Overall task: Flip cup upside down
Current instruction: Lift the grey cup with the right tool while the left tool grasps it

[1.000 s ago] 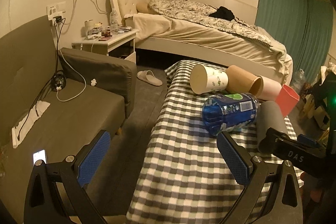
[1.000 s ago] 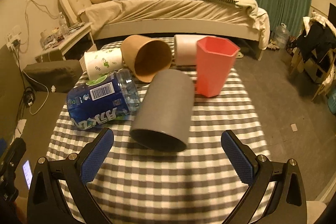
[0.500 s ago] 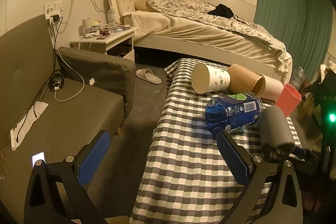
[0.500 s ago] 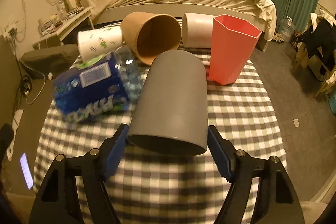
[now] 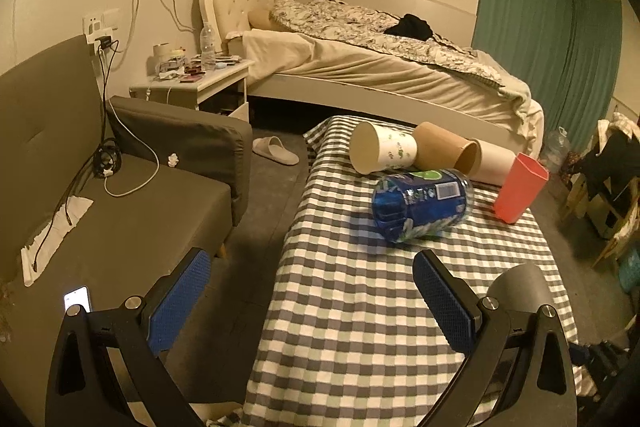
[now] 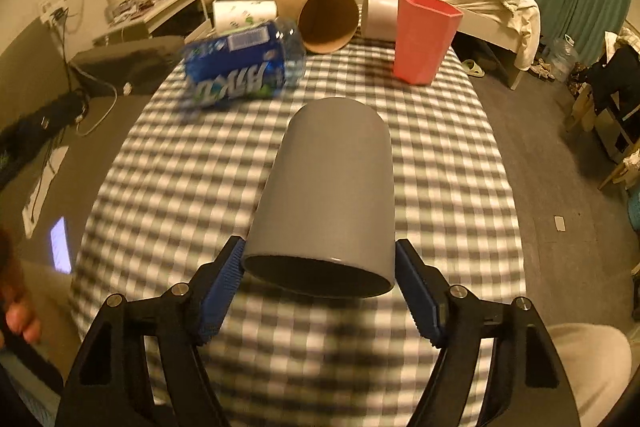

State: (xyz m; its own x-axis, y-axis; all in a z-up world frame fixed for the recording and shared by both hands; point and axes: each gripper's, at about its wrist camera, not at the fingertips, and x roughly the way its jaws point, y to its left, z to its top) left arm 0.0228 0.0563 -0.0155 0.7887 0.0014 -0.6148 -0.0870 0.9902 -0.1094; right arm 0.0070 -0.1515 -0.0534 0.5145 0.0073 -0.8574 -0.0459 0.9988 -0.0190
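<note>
From the left wrist view, the left gripper (image 5: 310, 301) hangs idle over the near edge of the checked tablecloth (image 5: 360, 307), its blue pads wide apart with nothing between them. Low on the right, the rounded closed end of the grey cup (image 5: 520, 287) pokes up behind the right-hand finger, near the table's near right corner. Farther along the cloth lie a blue-labelled water bottle (image 5: 420, 205) on its side, a white printed paper cup (image 5: 382, 151), a brown paper cup (image 5: 444, 151) and a plain white cup (image 5: 494, 165), all tipped over and touching in a row; a coral plastic cup (image 5: 518, 191) stands upright at the far right. A grey sofa (image 5: 120, 211) sits to the left, off the table.

From the right wrist view, the right gripper (image 6: 318, 287) is clamped on the grey cup (image 6: 332, 187) just above its rim, one pad on each side, with the open mouth toward the camera and the base pointing away. The cup looks stiff, smooth-walled and light (likely plastic, though I can't be sure), so it should turn easily but could slip in the pads if the squeeze slackens. The hold near the rim seems sensible, as the wall there is widest and stiffened by the lip. The cloth under the cup looks bare, and the bottle (image 6: 240, 65) and coral cup (image 6: 424, 39) are well apart from it, so I judge nothing blocks the turn-over. The cloth is soft, so the rim may settle unevenly.
</note>
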